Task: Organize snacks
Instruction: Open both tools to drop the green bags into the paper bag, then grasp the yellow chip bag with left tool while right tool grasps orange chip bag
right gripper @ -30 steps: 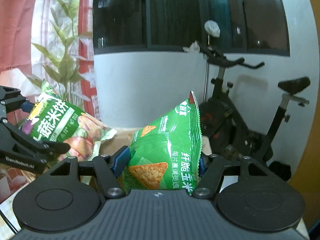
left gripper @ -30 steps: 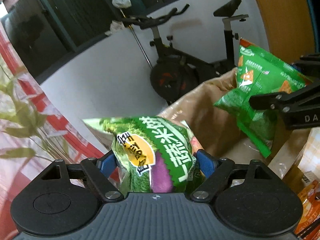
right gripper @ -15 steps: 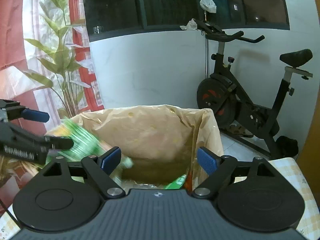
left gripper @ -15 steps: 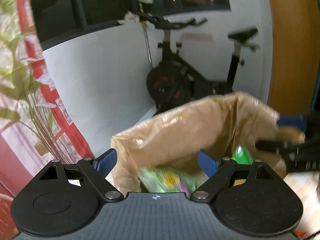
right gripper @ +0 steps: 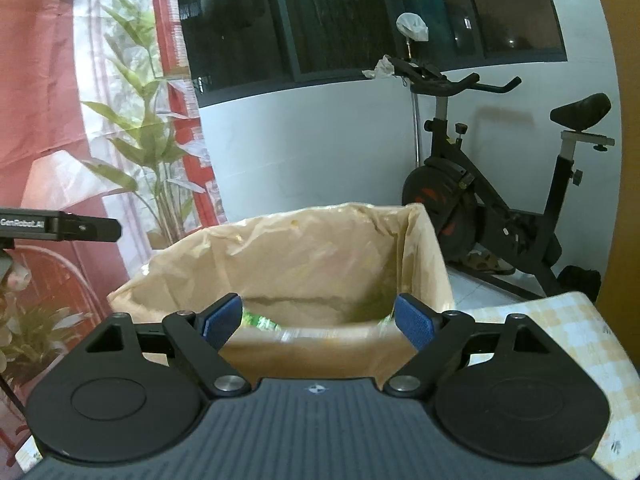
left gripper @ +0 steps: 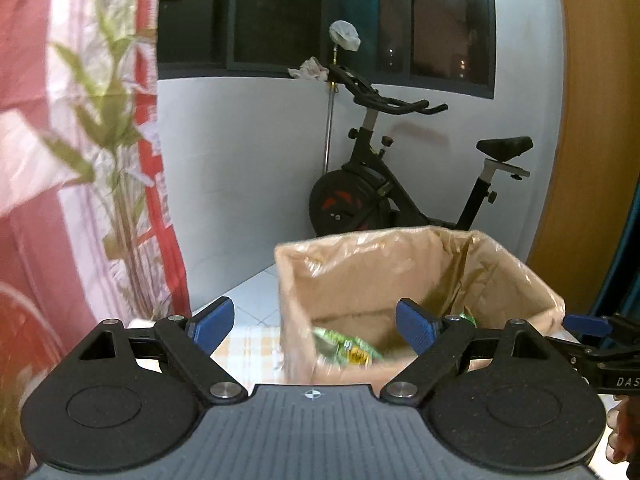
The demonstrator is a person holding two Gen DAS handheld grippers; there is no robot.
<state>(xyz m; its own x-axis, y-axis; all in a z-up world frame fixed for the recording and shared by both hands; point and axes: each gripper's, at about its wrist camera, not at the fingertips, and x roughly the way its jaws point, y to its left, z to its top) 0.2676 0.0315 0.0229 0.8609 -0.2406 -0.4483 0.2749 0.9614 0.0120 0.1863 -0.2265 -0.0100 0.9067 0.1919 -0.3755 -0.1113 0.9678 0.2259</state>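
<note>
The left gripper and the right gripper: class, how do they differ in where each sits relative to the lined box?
The left gripper sits toward the lined box's left corner, over checked tablecloth; the right gripper faces the box squarely. Snack packets show clearly beyond the left gripper, barely beyond the right. Both are open and empty.

Left wrist view: mounted just behind the left hand-held gripper [left gripper: 312, 324], facing forward and slightly down along its fingers, close to the box [left gripper: 496, 276] ahead and right of centre. Right wrist view: same mounting behind the right hand-held gripper [right gripper: 318, 320], box [right gripper: 280, 248] straight ahead, near. Shared by both: box, bike [left gripper: 384, 192] [right gripper: 492, 208] beyond it, window [left gripper: 320, 16] [right gripper: 380, 12], curtain [left gripper: 72, 160] [right gripper: 60, 100] to the left. Each view also catching the other gripper at its edge.
</note>
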